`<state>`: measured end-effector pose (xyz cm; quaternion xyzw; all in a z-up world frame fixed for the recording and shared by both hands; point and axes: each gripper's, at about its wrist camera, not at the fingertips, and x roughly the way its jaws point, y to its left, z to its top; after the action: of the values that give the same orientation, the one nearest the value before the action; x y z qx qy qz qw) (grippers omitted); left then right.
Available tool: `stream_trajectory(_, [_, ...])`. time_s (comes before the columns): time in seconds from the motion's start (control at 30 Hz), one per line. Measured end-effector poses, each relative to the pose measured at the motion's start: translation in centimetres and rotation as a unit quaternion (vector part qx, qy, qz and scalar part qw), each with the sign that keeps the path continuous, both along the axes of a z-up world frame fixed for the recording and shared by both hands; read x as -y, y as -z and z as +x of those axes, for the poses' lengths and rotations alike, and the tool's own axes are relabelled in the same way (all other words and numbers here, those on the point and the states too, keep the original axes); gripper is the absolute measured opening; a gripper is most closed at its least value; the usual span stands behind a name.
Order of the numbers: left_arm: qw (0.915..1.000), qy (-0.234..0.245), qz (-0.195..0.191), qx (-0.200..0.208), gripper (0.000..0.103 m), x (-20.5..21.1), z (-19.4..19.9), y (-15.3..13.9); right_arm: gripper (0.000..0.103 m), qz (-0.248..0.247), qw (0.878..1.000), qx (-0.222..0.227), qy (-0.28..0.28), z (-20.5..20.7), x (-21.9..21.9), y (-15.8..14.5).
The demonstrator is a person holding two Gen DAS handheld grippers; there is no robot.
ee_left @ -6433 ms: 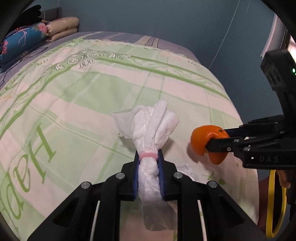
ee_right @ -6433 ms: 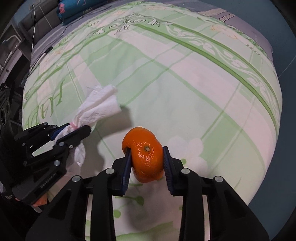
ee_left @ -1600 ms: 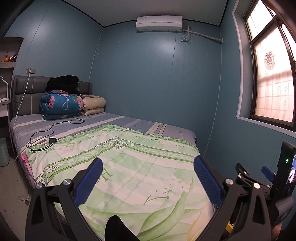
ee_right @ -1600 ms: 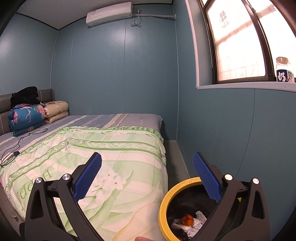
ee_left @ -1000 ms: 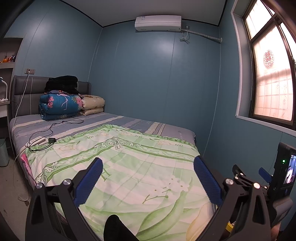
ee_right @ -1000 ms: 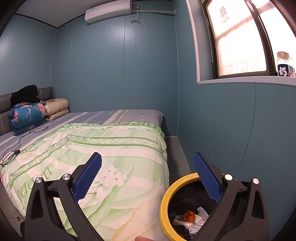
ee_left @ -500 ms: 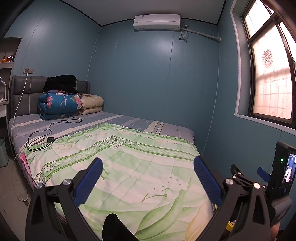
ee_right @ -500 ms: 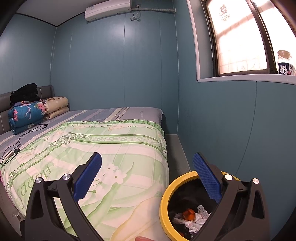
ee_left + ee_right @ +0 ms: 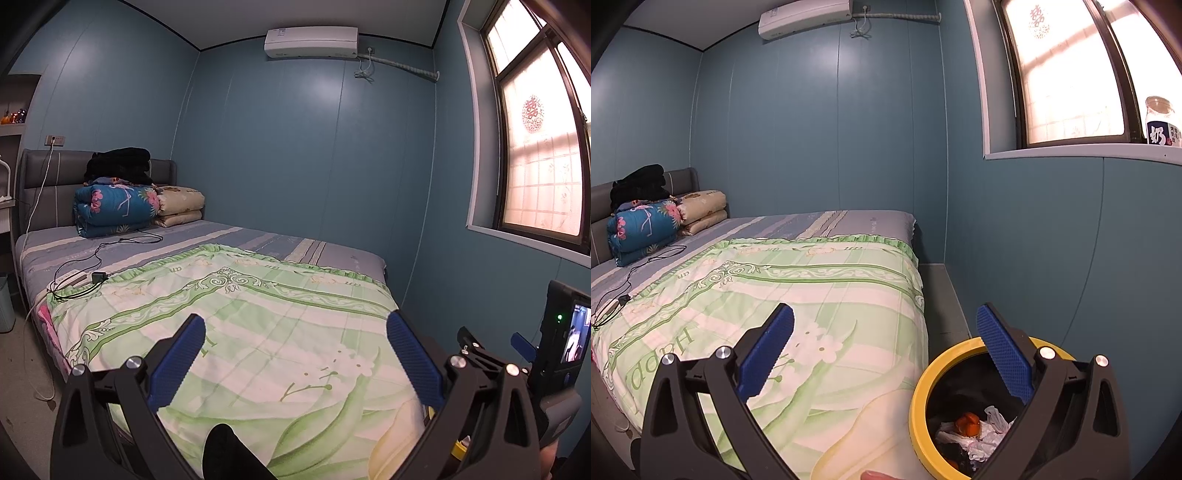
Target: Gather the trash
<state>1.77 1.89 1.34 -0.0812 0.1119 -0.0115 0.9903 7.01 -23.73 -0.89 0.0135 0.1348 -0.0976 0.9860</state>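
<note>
both grippers are just held up at the foot of the bed, spread wide with nothing between the blue pads. the left gripper (image 9: 295,354) looks out over the green and white quilt (image 9: 258,325), and the right gripper (image 9: 884,350) sits over the edge of the yellow-rimmed bin (image 9: 919,387) that stands on the floor just beside the bed's corner.

the trash is in the bin: an orange peel (image 9: 967,422) lying among crumpled white tissue (image 9: 982,435), down on the black liner. the right gripper's finger covers a good part of the bin, so i can't see how much more is in there.

readable stuff: the quilt has big green letters near its lower left edge, upside down from here, looks like "happ" and then it gets cut off by the gripper. there are tiny words along the quilt's frilly border, too small to read. the jar (image 9: 1161,122) on the window sill has a dark label with a big white chinese character, half cut off by the frame edge. the window (image 9: 535,155) has a red paper-cut decoration on the glass. the air conditioner (image 9: 310,40) up on the wall has a small sticker i can't make out.

the other gripper's back end (image 9: 561,343) shows at the right of the left view with a green light and a small screen, too blurry to tell what's on it.
</note>
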Motion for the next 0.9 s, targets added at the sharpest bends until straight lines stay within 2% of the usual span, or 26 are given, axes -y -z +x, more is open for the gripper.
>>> stream_trajectory(0.9, [0.9998,0.015,-0.006,-0.013,0.095,-0.65,0.71,0.44,0.095,0.005,1.000,-0.014,-0.003,0.43,0.13,0.30])
